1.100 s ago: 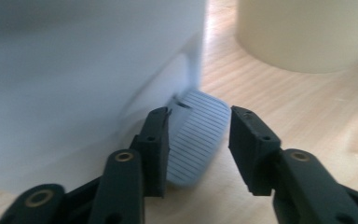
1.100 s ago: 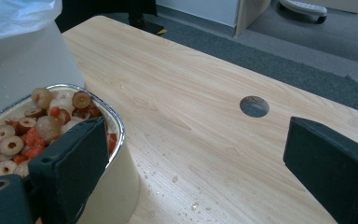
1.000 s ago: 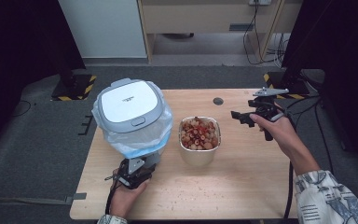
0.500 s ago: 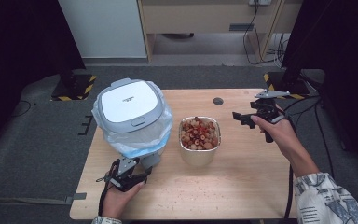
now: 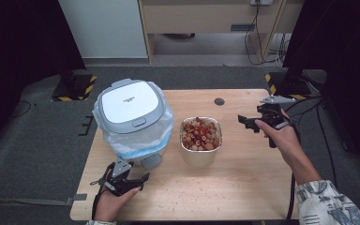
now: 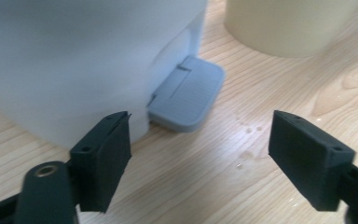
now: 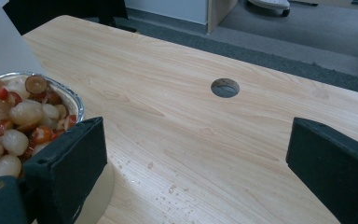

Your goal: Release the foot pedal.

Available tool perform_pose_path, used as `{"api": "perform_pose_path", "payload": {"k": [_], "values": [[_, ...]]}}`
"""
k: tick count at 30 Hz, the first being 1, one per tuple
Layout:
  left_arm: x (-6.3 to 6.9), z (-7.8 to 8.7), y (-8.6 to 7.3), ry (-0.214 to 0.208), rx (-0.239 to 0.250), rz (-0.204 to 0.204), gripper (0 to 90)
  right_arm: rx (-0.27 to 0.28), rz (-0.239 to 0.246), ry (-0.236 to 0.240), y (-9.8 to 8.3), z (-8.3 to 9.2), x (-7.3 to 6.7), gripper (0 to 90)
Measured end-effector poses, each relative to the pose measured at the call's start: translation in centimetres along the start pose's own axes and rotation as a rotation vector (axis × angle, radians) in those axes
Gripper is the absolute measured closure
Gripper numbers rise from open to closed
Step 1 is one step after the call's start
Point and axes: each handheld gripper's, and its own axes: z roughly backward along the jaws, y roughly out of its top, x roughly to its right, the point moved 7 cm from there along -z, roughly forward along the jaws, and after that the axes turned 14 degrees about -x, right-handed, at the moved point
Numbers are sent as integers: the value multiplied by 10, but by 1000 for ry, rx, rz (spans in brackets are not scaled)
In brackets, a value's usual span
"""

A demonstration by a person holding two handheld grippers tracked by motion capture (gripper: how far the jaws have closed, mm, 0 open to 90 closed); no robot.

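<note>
The white pedal bin stands on the desk just ahead of the left gripper. A thin plastic bag lines it and folds out over its rim, and its grey-edged lid is shut, so what is inside cannot be seen. At the foot of the bin a grey ribbed pedal sticks out flat, just above the desk. In the left gripper view this pedal lies ahead of the gripper, between the lines of its two jaws and apart from both. The jaws of the left gripper have just been opening; they now stand wide and nothing is between them.

To the right of the left gripper, beside the bin, stands a pale cup with a foil rim. It is filled to the top with pale round fruits and small red pieces. In the right gripper view this cup is just beside the left jaw, at its outer side.

The right gripper is held above the desk to the right of the cup, released and wide, and it holds nothing. Beyond it there is a round hole in the desk. Small drops and crumbs lie on the wood near both grippers.
</note>
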Motion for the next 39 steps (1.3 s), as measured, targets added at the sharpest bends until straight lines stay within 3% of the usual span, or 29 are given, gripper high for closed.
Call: {"api": "perform_pose_path", "payload": {"k": [5,17,26,39], "values": [[-5,0,-3,-6,-8,13,154,-5,-7,0,-9,0,1,55],[-13,-2,-7,38,-33,-12,135,-10,2,-5,-32,5,0,57],[-21,-1,-10,62,-37,9,130,-16,10,-5,-45,7,-4,59],[-26,-3,-14,87,-55,17,122,-33,-3,-15,-63,-6,-4,55]]}}
